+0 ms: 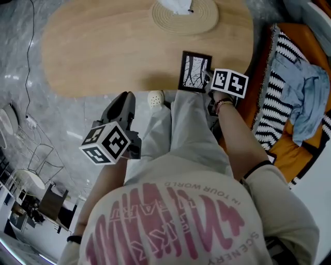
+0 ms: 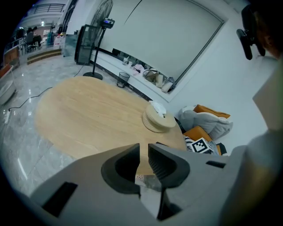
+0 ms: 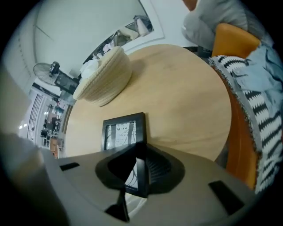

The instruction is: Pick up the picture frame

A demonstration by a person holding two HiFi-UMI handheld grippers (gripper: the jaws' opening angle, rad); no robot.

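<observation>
The black picture frame [image 1: 195, 72] lies at the near edge of the oval wooden table [image 1: 103, 52], with a black-and-white print in it. My right gripper [image 1: 209, 84] is at the frame's right side under its marker cube. In the right gripper view the picture frame [image 3: 123, 134] has its right border between the jaws of the right gripper [image 3: 138, 164], which are shut on it. My left gripper [image 1: 124, 101] hangs off the table, above the floor beside the person's leg. In its own view the left gripper [image 2: 143, 155] is shut with nothing in it.
A woven basket [image 1: 184, 15] holding white cloth stands at the table's far side. An orange sofa with a striped blanket [image 1: 274, 103] and a blue garment [image 1: 305, 98] is to the right. Wire chairs [image 1: 36, 155] stand on the marble floor at the left. A fan [image 2: 99, 26] stands behind the table.
</observation>
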